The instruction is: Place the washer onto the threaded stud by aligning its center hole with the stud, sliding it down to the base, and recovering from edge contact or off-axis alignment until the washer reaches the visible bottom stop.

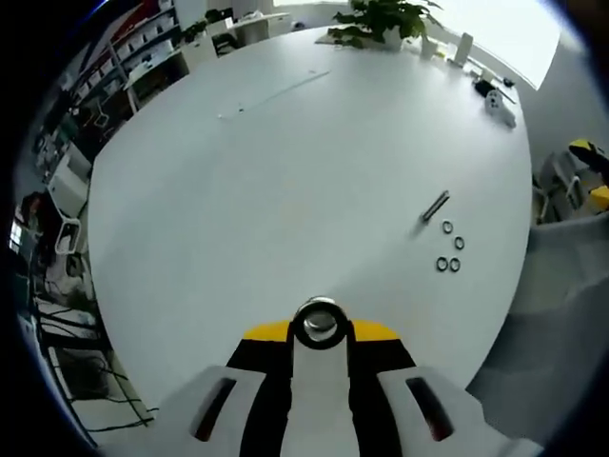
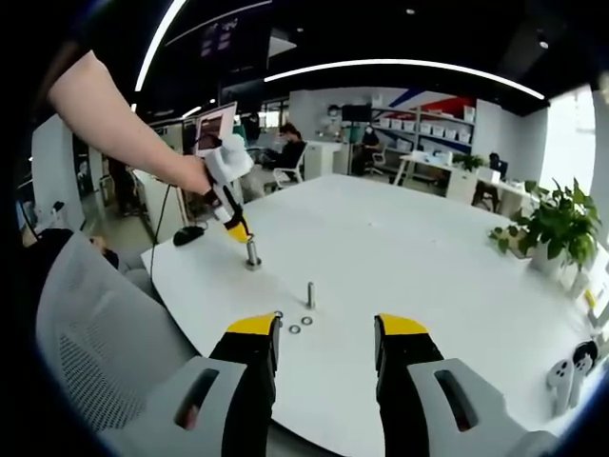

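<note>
1. The left gripper (image 1: 319,333) is closed on a round metal stud (image 1: 319,322), which sits between its yellow tips.
2. In the right gripper view, a hand (image 2: 195,174) holds that left gripper (image 2: 238,231) on the far left. It points down at the stud (image 2: 252,255), which stands up on the white table (image 2: 419,248).
3. The right gripper (image 2: 329,328) is wide open, with nothing between its jaws (there is a big gap between the yellow tips).
4. A second stud (image 2: 310,293) stands by itself on the table, a little nearer and to the right of the held one. In the left gripper view it (image 1: 436,206) is off to the right.
5. The washers (image 2: 295,329) lie flat on the table just beside the second stud, on its near side. None is on a stud. The left gripper view shows four of them (image 1: 455,265) close together.
6. A black thing (image 2: 187,235) lies near the table's left edge (too small to tell what it is).
7. A green plant (image 2: 557,228) stands on the far right of the table.
</note>
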{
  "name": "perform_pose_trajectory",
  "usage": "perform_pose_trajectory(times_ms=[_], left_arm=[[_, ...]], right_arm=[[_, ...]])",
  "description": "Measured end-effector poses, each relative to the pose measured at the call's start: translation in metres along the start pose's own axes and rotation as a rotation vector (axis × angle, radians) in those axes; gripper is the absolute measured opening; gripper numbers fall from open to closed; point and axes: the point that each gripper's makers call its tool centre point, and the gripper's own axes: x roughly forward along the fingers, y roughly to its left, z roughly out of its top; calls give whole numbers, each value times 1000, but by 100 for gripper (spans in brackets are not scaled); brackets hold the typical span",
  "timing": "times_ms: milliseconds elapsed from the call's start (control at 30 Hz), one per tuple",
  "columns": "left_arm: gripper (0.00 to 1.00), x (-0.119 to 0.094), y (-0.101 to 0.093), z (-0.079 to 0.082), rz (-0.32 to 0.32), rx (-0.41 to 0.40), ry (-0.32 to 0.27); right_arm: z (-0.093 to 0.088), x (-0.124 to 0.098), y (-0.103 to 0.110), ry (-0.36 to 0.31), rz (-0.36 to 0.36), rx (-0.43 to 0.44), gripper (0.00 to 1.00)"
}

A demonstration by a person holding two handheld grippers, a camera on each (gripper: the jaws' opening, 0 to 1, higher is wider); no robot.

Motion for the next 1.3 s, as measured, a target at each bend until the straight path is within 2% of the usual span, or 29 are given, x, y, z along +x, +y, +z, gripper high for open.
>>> perform_pose_trajectory(times_ms=[500,700,1000,1300], left_arm=[[19,20,0,-3,-5,51,66],[19,27,-2,-7,2,98,98],[19,47,-2,-15,-9,94,133],[19,56,-2,-18,-14,97,146]], right_arm=[[-1,0,-1,6,-5,-3,42],[-2,0,-3,8,-12,3,42],[-4,0,-4,20,-20,0,42],[-5,0,-5,24,-26,0,42]])
